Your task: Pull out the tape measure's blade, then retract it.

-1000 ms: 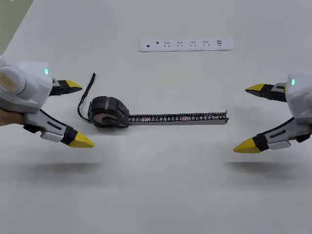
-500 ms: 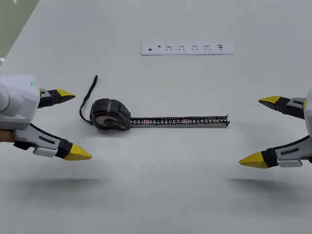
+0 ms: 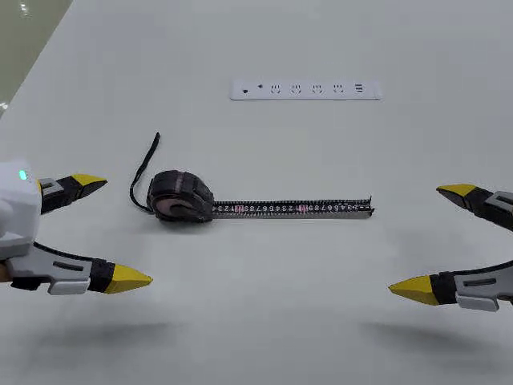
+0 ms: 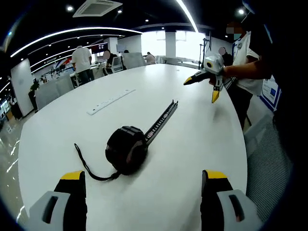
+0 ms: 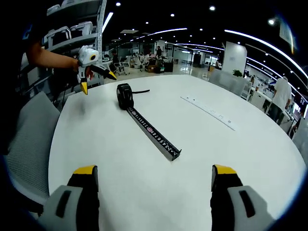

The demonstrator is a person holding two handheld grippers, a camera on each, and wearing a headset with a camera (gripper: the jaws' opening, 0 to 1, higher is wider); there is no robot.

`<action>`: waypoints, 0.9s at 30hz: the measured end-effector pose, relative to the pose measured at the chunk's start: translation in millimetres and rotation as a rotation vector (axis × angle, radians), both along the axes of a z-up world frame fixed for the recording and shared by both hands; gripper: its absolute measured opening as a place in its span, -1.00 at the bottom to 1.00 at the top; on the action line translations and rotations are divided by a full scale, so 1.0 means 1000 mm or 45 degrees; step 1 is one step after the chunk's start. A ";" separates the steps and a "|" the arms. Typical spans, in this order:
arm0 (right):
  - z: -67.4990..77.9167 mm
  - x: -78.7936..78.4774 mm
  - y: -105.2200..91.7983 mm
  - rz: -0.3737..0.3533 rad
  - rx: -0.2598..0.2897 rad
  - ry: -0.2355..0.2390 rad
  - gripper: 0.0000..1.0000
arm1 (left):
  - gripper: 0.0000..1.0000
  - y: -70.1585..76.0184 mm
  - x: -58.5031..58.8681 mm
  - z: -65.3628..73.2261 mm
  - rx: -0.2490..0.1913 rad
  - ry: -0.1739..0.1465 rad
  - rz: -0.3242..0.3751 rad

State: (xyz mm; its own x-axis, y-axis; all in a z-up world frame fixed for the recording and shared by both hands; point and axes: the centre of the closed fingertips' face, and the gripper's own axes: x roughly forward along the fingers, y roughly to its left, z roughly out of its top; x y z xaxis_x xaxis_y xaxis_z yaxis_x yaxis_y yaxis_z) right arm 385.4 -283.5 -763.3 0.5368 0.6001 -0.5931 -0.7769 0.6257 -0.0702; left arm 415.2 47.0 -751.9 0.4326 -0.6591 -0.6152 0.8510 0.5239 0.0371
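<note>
Black tape measure [image 3: 179, 196] is lying on the white table [image 3: 264, 329], with its blade [image 3: 292, 208] drawn out flat to the right. Left gripper [image 3: 120, 231] and right gripper [image 3: 417, 239] are hovering wide open, holding nothing, each well apart from it.

Risk: once released, the blade may be whipping back and skidding the unheld tape measure.

Right gripper view is showing the blade's hook [image 5: 174, 154] up close. Head view is showing a power strip [image 3: 305, 89] lying beyond.

A white table [image 3: 264, 329] stands in an open office under a dark ceiling [image 5: 159, 13] with curved light strips [image 4: 72, 32]; bright windows [image 4: 188, 44] lie beyond.
</note>
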 end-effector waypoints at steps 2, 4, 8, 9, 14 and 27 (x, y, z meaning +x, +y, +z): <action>0.002 -0.002 0.000 -0.024 0.005 -0.007 0.99 | 0.94 -0.001 -0.004 0.001 -0.023 -0.004 0.039; 0.002 -0.004 0.000 -0.044 0.007 -0.013 0.98 | 0.94 -0.005 -0.010 0.003 -0.047 -0.008 0.057; 0.002 -0.011 0.000 -0.090 0.026 -0.027 0.98 | 0.94 -0.006 -0.018 0.005 -0.071 -0.032 0.112; 0.002 -0.013 -0.001 -0.103 0.026 -0.031 0.98 | 0.94 -0.006 -0.020 0.006 -0.086 -0.037 0.146; 0.005 -0.021 -0.001 -0.160 0.036 -0.056 0.99 | 0.94 -0.012 -0.032 0.010 -0.111 -0.069 0.188; 0.007 -0.035 0.021 -0.250 0.117 -0.072 0.98 | 0.94 -0.029 -0.044 0.013 -0.182 -0.126 0.362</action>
